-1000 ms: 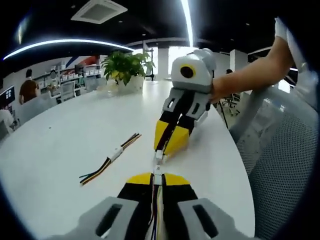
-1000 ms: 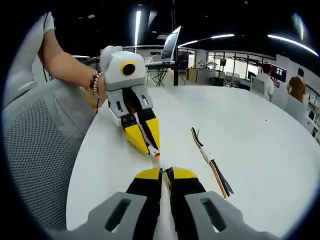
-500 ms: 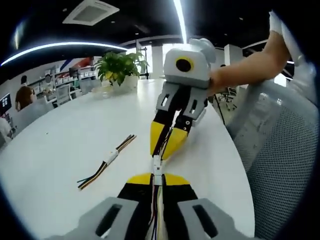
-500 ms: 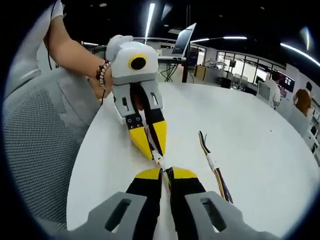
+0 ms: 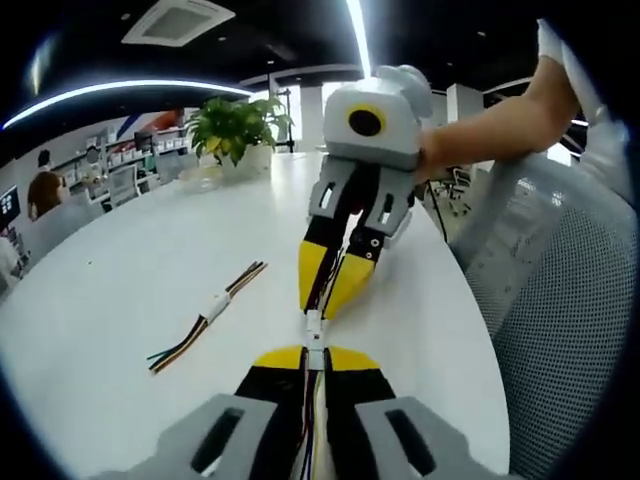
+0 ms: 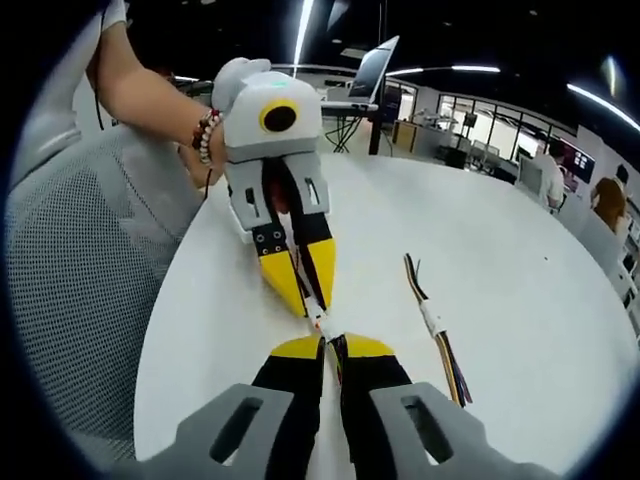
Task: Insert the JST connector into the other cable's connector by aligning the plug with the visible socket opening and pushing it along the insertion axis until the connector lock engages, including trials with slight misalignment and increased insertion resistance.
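JST connector (image 5: pixel 315 322) sits tip-to-tip between both jaw pairs, mated or not: can't tell | left gripper (image 5: pixel 313 358) jaws pinched on its cable end | right gripper (image 6: pixel 333 345) jaws pinched on other end | spare cable (image 5: pixel 203 314) left of left jaws, on white table (image 5: pixel 130 270)

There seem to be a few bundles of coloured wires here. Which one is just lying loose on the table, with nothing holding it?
The joined cable, out on the white table, beside both grippers. The other two are pinched in the left gripper and right gripper, meeting tip to tip.
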Tool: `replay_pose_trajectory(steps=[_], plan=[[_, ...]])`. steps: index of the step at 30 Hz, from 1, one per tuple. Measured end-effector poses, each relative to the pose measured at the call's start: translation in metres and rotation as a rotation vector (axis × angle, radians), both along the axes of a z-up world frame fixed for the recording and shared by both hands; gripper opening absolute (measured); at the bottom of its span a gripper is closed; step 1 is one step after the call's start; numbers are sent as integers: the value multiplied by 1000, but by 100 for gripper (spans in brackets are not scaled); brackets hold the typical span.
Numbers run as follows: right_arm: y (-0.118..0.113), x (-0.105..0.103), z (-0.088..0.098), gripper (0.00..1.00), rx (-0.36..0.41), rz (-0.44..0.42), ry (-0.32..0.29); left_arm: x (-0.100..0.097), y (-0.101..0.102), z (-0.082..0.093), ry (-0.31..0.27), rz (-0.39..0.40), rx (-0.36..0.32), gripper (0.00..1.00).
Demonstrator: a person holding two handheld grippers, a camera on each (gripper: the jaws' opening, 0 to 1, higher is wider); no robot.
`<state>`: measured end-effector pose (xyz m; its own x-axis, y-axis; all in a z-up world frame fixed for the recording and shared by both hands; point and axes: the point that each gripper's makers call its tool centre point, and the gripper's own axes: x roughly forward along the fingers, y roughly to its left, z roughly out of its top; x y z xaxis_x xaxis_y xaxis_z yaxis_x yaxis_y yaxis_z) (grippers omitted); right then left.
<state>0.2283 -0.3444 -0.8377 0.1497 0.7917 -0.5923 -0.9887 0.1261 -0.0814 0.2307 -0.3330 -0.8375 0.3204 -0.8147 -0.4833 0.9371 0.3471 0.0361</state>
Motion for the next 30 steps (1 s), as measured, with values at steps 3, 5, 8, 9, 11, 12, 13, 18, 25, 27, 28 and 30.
replay_pose_trajectory(steps=[3,5,8,9,11,12,13,18,25,27,28,30], plan=[[0,0,-1,3,-7,2,0,0,0,-1,5,1,1,0],[0,0,-1,3,-6,-1,-2,-1,0,-1,5,0,2,0],[0,1,-1,3,-6,-11,1,-1,0,0,5,2,-4,0],[0,0,-2,3,-7,-10,5,-1,0,0,5,1,-2,0],[0,-1,-2,3,-11,-7,3,-2,-1,-1,5,-3,2,0],[0,-1,-2,3,-11,-7,2,-2,-1,-1,5,-5,4,0],[0,0,-2,3,-12,-8,2,-2,-1,-2,6,-6,6,0],[-2,-2,-4,3,-16,-7,8,-2,0,-3,4,-6,10,0],[0,-3,-3,3,-11,-3,8,-2,0,-1,2,-2,3,0],[0,-4,-3,3,-10,1,10,-2,0,0,1,-1,1,0],[1,-4,-2,3,-8,2,8,-2,-1,0,3,-1,-2,0],[3,-5,-2,3,-12,13,2,-2,-1,0,3,-3,-4,0]])
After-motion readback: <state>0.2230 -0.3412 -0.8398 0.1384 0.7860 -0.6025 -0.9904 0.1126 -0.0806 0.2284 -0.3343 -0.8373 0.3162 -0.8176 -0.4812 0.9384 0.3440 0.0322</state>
